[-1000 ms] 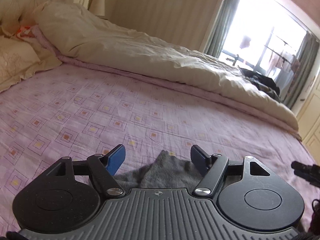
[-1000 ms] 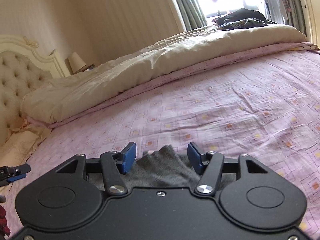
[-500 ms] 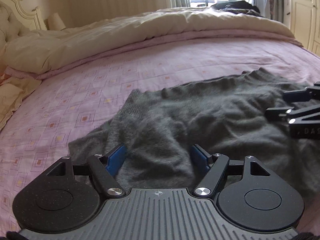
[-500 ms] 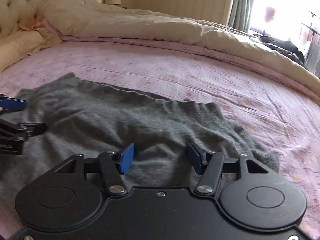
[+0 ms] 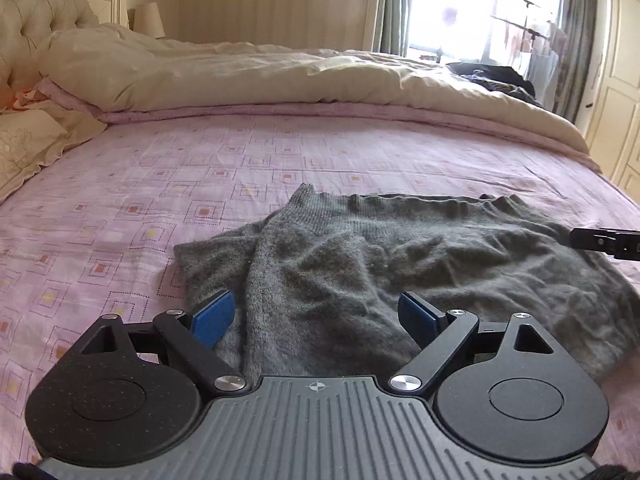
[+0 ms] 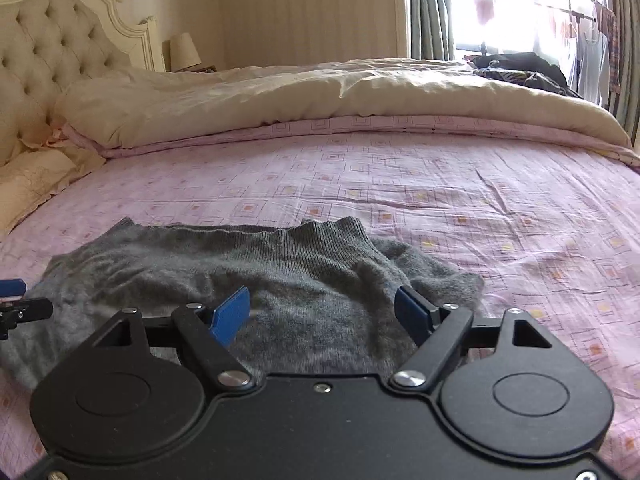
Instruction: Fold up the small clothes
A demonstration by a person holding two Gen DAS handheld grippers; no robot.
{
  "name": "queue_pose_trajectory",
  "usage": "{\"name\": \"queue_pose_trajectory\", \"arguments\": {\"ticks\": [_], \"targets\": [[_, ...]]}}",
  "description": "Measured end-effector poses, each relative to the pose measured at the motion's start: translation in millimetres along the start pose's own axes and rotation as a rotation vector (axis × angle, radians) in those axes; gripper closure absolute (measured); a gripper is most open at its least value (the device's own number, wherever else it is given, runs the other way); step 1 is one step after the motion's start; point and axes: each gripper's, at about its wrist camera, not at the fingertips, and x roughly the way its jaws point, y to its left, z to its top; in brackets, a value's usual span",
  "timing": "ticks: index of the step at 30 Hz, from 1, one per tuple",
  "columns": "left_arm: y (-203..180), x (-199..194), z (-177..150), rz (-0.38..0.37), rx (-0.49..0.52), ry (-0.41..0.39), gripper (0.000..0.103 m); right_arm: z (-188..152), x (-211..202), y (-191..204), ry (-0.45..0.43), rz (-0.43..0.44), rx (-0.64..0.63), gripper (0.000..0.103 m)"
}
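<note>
The grey garment [image 5: 360,264] near my fingers is fuzzy knitted cloth, ribbed along its far edge. It lies on a matt pink printed cotton bedsheet [image 6: 400,176], lightly creased. My left gripper [image 5: 316,316] has matt black, finely speckled plastic discs, shiny metal pivot pins and smooth blue pads. The far cream duvet [image 6: 280,96] looks soft and crumpled, the headboard [image 6: 52,44] tufted.

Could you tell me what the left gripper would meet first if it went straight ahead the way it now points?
Most likely the grey knitted garment: it lies directly ahead of the open left gripper, spread on the pink bedsheet. Whether the gripper would skim above it is unclear.
</note>
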Motion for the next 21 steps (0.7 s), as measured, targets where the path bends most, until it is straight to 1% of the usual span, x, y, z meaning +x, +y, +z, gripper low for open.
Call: {"name": "queue_pose_trajectory", "arguments": {"ticks": [2, 4, 6, 7, 8, 10, 12, 15, 18, 21], "targets": [[-7, -11, -10, 0.013, 0.044, -0.012, 0.014, -13, -6, 3, 0.025, -0.032, -0.045, 0.021], [-8, -13, -22, 0.035, 0.064, 0.008, 0.014, -30, -6, 0, 0.070, -0.081, -0.078, 0.021], [-2, -11, -35, 0.047, 0.047, 0.048, 0.014, -47, -7, -9, 0.096, -0.123, -0.081, 0.021], [3, -9, -43, 0.065, 0.028, 0.069, 0.013, -53, -8, -15, 0.092, -0.126, -0.059, 0.021], [11, -9, -51, 0.065, 0.000, 0.072, 0.012, -57, -11, -25, 0.084, -0.115, -0.004, 0.021], [23, -16, -64, 0.040, -0.053, 0.015, 0.012, -59, -17, -39, 0.080, -0.102, 0.094, 0.020], [25, -19, -68, 0.034, -0.059, -0.012, 0.012, -59, -24, -48, 0.060, -0.069, 0.157, 0.020], [24, -18, -67, 0.035, -0.054, -0.019, 0.010, -61, -33, -64, 0.022, 0.015, 0.266, 0.018], [25, -18, -67, 0.028, -0.059, -0.025, 0.010, -66, -31, -80, 0.026, 0.091, 0.379, 0.017], [24, -18, -69, 0.031, -0.059, -0.028, 0.009, -69, -26, -93, 0.006, 0.165, 0.470, 0.015]]}}
